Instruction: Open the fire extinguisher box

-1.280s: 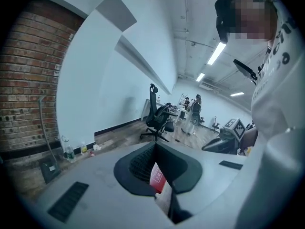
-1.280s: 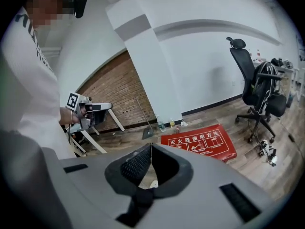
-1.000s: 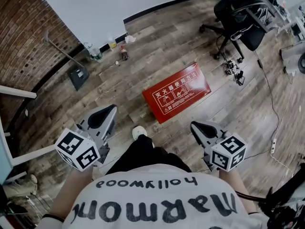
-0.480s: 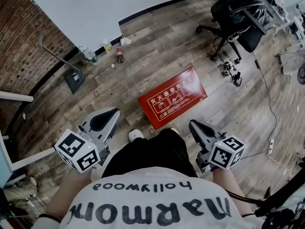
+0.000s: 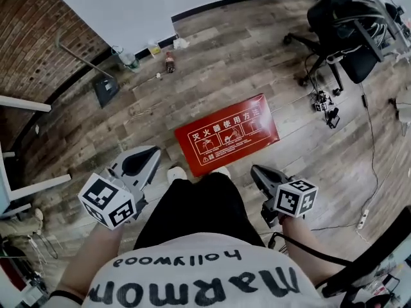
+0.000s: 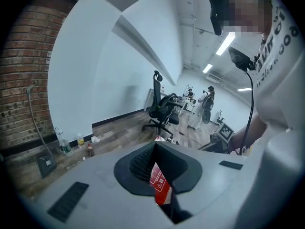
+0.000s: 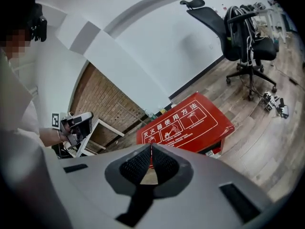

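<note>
The wooden floor (image 5: pixel 244 63) fills the head view. The red fire extinguisher box (image 5: pixel 226 133) lies flat on it near the centre, lid up, at 12 o'clock from the person's shoes (image 5: pixel 176 173). An office chair (image 5: pixel 350 37) stands well apart at 2 o'clock. The left gripper (image 5: pixel 153 153) hangs at 8 o'clock of the box and the right gripper (image 5: pixel 257 171) at 5 o'clock — both touch nothing, each with its jaws together and empty. The step in hand looks like the approach. I would lower the tongs to the lid's near long edge, part one pair, find the latch or lip — not visible from here — and lift while the other pair steadies the body. White print on the lid reads 灭火器使用方法 above three pictograms; the shirt reads "hollywood"
</note>
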`<state>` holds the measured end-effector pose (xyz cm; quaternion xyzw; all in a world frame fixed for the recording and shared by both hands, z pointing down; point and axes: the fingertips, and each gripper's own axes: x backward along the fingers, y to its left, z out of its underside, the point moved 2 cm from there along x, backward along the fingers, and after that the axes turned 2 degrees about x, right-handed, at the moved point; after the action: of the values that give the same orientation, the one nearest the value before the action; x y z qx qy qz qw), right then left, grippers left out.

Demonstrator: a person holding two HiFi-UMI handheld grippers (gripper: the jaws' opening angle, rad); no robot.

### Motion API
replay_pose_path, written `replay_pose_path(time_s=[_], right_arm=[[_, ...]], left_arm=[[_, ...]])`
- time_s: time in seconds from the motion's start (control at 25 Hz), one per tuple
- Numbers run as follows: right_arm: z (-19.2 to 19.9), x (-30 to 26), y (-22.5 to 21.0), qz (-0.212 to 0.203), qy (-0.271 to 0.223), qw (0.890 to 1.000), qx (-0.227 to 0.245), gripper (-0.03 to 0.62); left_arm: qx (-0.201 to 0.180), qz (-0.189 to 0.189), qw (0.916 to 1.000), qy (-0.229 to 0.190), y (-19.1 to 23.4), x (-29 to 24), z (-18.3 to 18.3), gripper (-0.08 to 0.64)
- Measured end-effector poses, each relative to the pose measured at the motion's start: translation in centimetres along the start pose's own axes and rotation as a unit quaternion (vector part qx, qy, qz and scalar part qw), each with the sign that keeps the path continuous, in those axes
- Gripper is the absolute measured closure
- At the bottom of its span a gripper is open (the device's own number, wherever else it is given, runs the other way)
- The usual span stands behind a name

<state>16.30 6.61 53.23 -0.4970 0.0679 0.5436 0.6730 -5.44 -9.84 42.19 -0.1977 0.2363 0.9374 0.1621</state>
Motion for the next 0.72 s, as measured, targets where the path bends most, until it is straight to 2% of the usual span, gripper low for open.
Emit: replay_pose_path(time_s=[0.16, 0.32, 0.44, 0.6, 0.64, 0.72], right_arm=[[0.6, -1.8, -2.4, -0.029, 0.02, 0.999, -0.011, 0.583], [1.8, -3.3, -4.8, -0.037, 0.032, 0.999, -0.023, 0.583], [2.7, -4.4, -5.5, -0.066, 0.042, 0.996, -0.04, 0.581], [3.2, -5.7, -6.1, -0.095, 0.045, 0.993, -0.06, 0.574], [3.5, -5.9, -6.2, -0.102, 0.047, 0.991, -0.069, 0.552], [4.4, -6.4, -6.5, -0.11, 0.055, 0.989, -0.083, 0.459]], left_arm=[[0.011, -0.008, 0.9998, 0.015, -1.5, -2.7, 1.3, 0.554], [0.022, -0.012, 0.9995, 0.018, -2.4, -4.8, 1.9, 0.554], [0.028, -0.017, 0.9992, 0.022, -2.4, -6.1, 1.9, 0.554], [0.013, -0.022, 0.9994, 0.025, -1.9, -8.2, 1.1, 0.554], [0.007, -0.021, 0.9994, 0.026, -1.9, -8.5, 0.9, 0.554], [-0.001, -0.019, 0.9994, 0.029, -2.0, -8.9, 0.6, 0.554]])
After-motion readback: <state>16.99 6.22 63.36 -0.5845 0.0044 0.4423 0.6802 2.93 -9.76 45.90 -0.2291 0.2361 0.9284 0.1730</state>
